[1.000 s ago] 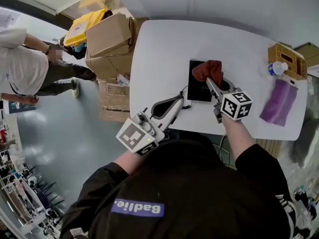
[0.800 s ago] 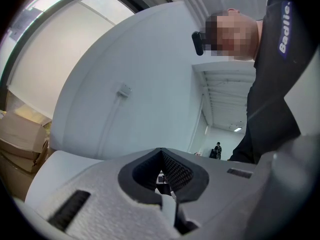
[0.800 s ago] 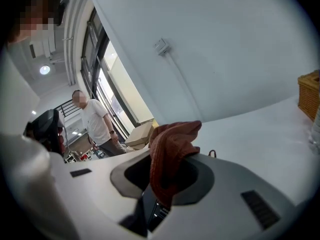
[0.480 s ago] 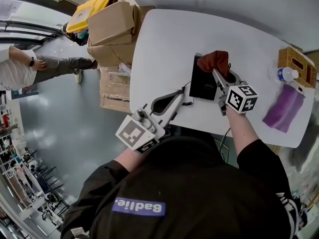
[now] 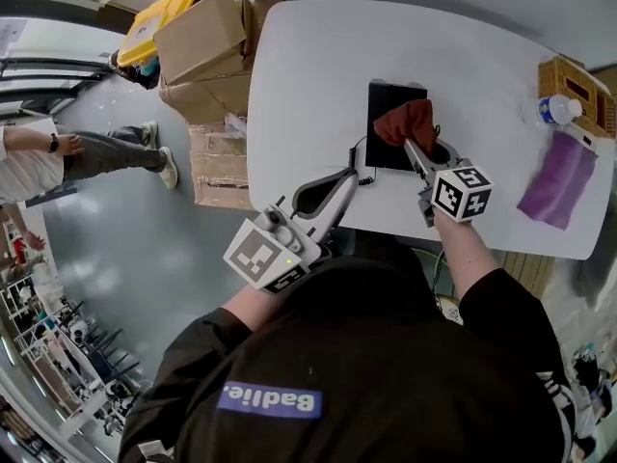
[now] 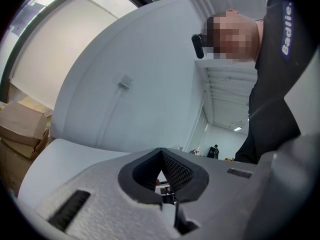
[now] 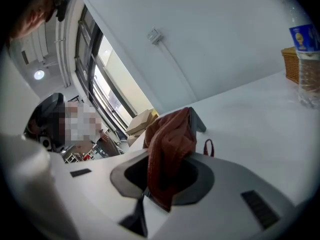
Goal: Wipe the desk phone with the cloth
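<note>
Colour findings. The cloth [image 7: 167,149] between the right gripper [image 5: 409,149] fingers is rust-red, plain, with a fine weave. The desk phone [image 5: 390,157] under those fingers is black. The table [image 5: 308,85] is white and unpatterned. The right gripper and left gripper [image 6: 161,156] have light grey bodies. The left's pads [image 6: 177,171] are black, cross-hatched. The marker cubes [image 5: 461,193] are white with black square patterns. Right of the right fingers: a purple cloth [image 5: 557,179], a tan wicker basket [image 5: 569,77] and a clear bottle [image 5: 557,110] with a blue label.

White table [image 5: 308,66] with black desk phone [image 5: 386,104], purple cloth [image 5: 557,179], wicker basket [image 5: 569,80] and water bottle [image 5: 557,111] (both at right edge)
</note>
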`<state>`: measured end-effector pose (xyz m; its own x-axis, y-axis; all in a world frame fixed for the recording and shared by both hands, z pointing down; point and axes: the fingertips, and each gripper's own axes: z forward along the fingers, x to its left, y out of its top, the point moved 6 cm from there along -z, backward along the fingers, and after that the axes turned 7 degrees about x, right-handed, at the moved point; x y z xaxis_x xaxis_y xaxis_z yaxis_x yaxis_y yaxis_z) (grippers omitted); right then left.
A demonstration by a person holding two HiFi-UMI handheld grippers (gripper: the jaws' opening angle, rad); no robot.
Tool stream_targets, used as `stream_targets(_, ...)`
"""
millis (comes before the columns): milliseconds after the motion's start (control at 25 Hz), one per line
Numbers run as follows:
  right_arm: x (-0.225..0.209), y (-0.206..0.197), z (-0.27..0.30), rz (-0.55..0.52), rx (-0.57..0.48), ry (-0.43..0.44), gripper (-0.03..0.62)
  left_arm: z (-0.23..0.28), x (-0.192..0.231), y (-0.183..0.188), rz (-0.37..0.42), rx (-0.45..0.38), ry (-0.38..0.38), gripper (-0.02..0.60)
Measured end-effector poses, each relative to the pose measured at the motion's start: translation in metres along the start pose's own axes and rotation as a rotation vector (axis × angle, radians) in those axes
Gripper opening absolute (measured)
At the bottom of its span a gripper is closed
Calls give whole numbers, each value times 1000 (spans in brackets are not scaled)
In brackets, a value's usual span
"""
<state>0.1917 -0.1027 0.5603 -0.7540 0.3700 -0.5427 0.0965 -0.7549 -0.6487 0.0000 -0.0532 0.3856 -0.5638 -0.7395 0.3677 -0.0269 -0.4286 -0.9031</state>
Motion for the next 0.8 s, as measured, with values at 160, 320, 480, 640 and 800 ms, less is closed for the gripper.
stream_targets(160,4,-22,-6,18,14,-32,94,-7,-4,-5,0,3,-33,6)
stream_targets(320,9,-47,-11,37,23,-76,94,-22,-7,-13,3,13,-64,6)
stream_targets(480,16,-73,-15,44,37,-124,94,-42,-11,-23,5,18,-85,6)
stream_targets(640,27,-87,-22,62,20,-164,94,-65,-17,-30,21,14,-106,6)
stream_targets(800,55,-91,-36,53,-21,-178,94,-96,-28,-32,39,-1,-130,6)
